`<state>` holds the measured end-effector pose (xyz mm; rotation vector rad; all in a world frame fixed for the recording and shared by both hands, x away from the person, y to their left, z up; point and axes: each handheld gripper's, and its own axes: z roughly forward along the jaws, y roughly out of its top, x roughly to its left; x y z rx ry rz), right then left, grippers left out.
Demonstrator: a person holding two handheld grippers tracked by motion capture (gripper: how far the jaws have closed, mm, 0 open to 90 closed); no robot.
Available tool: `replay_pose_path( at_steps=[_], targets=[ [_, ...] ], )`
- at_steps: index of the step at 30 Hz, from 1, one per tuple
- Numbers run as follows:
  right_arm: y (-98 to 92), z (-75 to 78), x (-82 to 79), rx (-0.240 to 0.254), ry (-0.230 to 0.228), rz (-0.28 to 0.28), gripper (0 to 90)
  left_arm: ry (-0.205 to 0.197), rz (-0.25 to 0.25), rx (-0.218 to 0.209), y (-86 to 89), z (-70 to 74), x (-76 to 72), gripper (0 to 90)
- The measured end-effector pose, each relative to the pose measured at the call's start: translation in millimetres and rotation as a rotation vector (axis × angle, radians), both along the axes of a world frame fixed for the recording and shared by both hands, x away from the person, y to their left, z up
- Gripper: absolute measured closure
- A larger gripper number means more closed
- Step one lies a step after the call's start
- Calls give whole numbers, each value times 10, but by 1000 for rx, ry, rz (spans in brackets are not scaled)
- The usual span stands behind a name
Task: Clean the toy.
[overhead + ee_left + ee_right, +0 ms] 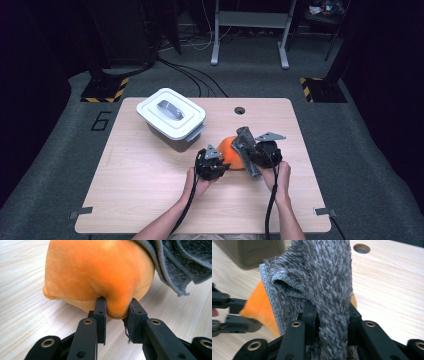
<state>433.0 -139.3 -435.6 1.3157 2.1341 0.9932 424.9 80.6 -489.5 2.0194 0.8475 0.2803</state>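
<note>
The orange plush toy (231,151) lies on the wooden table (150,190), just in front and to the right of the white lidded box (171,119). The left gripper (117,307) is clamped on a fold of the toy's near edge. The right gripper (331,312), just right of the toy, pinches a grey fleecy cloth (322,280) that drapes over the toy's right side.

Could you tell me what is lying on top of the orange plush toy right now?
A grey fluffy cloth drapes over the orange plush toy, pinched by the right gripper. The toy's surface under the cloth is hidden.
</note>
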Motion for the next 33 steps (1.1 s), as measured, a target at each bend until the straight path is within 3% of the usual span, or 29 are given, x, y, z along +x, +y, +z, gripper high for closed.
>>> replay_pose_path(
  at_steps=[10, 15, 21, 25, 28, 33],
  targets=[
    [-241, -153, 119, 22, 44, -68, 683, 2, 2, -2, 11, -12, 2, 725],
    [-328, -256, 211, 58, 88, -103, 683, -1, 2, -3, 9, -12, 6, 724],
    [-382, -309, 252, 77, 106, -101, 683, -17, 1, 1, 3, -9, -2, 686],
    [-389, -307, 260, 65, 104, -106, 684, -108, -4, 47, -16, 3, -70, 541],
    [-391, -308, 261, 61, 99, -100, 684, -146, 7, 93, -36, -16, -83, 438],
    [-376, -306, 261, 70, 100, -107, 685, -197, 19, 142, -87, -39, -56, 356]
  ],
)
